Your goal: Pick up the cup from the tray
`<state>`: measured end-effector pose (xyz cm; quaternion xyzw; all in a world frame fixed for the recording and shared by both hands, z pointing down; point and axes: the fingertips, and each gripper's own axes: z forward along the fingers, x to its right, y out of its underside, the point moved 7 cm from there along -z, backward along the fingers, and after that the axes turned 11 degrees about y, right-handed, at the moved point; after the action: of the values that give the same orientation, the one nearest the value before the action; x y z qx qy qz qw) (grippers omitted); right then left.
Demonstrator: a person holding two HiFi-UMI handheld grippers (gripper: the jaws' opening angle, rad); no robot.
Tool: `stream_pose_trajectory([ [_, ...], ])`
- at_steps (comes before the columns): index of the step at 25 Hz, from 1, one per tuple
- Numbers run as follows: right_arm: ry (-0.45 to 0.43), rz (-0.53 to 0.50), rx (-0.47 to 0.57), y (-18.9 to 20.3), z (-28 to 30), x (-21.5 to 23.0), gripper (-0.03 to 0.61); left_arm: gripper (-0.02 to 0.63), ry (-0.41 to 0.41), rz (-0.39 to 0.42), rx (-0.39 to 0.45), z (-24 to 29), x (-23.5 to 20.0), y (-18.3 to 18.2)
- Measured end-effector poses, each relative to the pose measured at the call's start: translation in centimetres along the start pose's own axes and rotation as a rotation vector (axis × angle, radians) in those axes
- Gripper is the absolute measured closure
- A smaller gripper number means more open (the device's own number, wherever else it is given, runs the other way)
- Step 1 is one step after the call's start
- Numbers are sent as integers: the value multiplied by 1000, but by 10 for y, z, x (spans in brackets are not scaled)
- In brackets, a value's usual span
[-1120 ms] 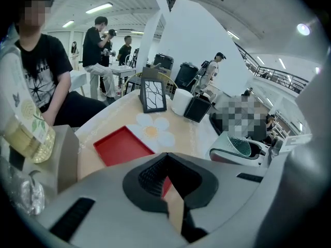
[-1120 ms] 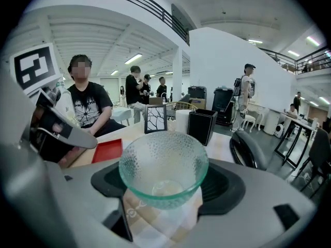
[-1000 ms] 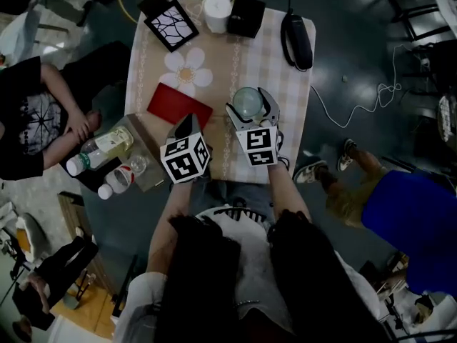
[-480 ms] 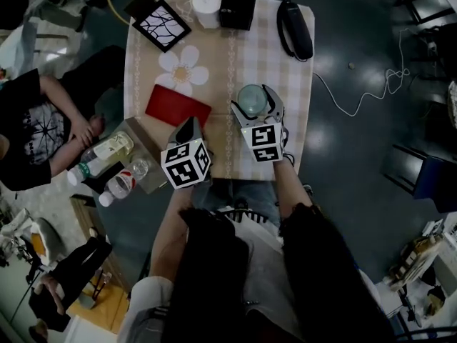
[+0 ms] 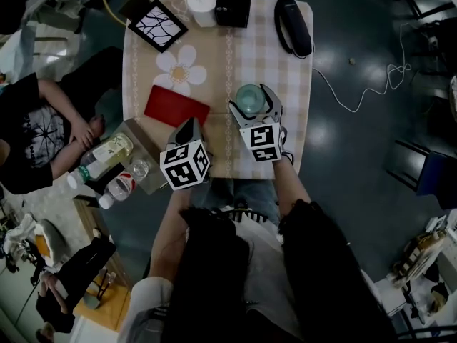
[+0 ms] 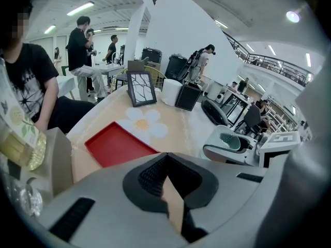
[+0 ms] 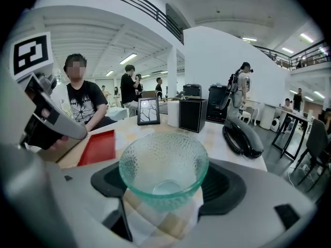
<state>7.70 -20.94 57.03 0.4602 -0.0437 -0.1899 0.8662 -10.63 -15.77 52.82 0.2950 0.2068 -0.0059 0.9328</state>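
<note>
One cup (image 5: 250, 100) well inside table (image 5: 275, 70) edges

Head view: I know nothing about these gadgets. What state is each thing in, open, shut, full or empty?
Cup: upright, empty, between the right gripper's jaws.
Right gripper: shut on the cup.
Left gripper: shut, holding nothing.
Tray: empty, flat on the table.
Phone: handset down.
Bottles: capped.
</note>
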Motion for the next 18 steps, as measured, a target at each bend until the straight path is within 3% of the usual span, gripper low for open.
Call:
stream_pose_trajectory([
  [4, -32, 52, 20, -1, 0, 0, 179, 607, 36, 0, -7, 0, 1, 1],
  [9, -20, -7, 35, -6, -2, -2, 169, 607, 45, 33, -23, -4, 0, 1],
  [18, -3, 7, 89, -25, -17, 0, 166, 607, 57, 42, 11, -15, 0, -3],
])
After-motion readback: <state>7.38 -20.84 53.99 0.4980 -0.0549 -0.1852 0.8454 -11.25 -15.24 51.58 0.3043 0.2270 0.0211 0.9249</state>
